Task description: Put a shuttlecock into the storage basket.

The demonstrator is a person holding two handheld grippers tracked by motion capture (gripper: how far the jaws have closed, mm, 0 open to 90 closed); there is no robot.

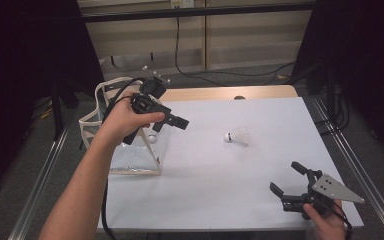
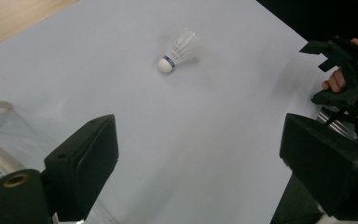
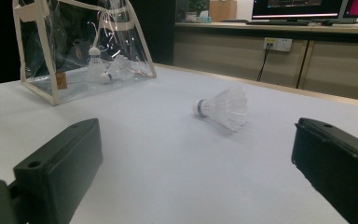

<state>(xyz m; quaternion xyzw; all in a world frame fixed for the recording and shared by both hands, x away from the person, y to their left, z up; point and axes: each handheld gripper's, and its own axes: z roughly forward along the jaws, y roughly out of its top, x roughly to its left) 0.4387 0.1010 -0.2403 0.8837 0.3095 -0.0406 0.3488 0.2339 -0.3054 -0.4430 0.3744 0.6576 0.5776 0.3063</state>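
Shuttlecock (image 1: 238, 135) lies on its side on the white table (image 1: 220, 190), about mid-table and right of centre, its cork end turned toward the left and touched by neither tool. Left gripper (image 1: 170, 120) is held up over the clear bag (image 1: 130, 150) at the table's left edge, jaws spread wide and empty; two more shuttlecocks (image 3: 103, 69) show inside that bag. Right gripper (image 1: 289, 179) sits near the right front corner, jaws also apart and empty, well apart from the loose shuttlecock.
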